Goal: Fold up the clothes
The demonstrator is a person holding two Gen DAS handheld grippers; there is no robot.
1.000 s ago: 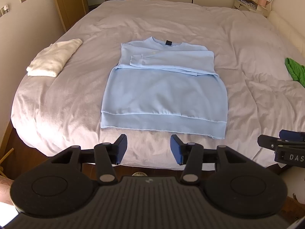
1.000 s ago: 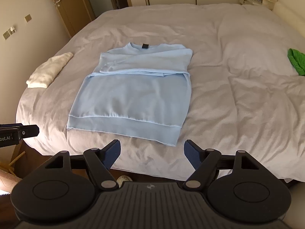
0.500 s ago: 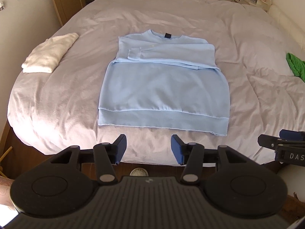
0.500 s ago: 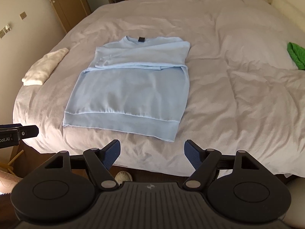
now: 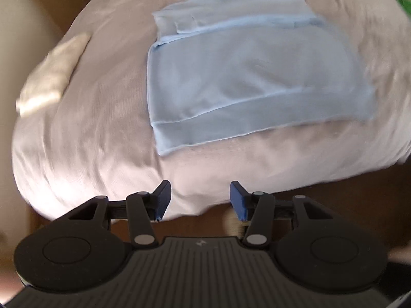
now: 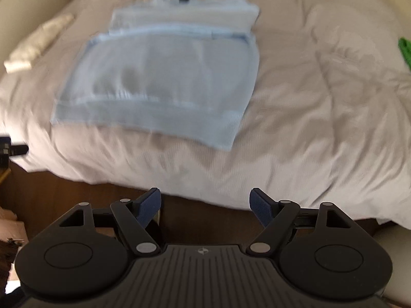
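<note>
— Sweatshirt (image 5: 246,74) first: where is it lying relative to the left gripper (image 5: 199,200)?

— It is lying flat on the bed (image 5: 84,138), ahead of the jaws and slightly to their right, sleeves folded across the chest, hem nearest the fingers. The left jaws are standing released, gripping nothing, hanging over the bed's near edge and well apart from the cloth.

— And the right gripper (image 6: 205,206)?

— Its jaws are spread wide too, holding nothing. In that view the sweatshirt (image 6: 164,77) is sitting ahead and to the left of the jaws, collar at the far end, hem corner closest.

— Anything else lying about?

— A white folded cloth (image 5: 54,77) is resting far left of the left jaws, on the bed's edge. A green garment (image 6: 405,51) is showing far right of the right jaws. Both views are blurring, so that dark shape at the right view's left border is probably part of the other gripper, though I cannot say for sure.
</note>
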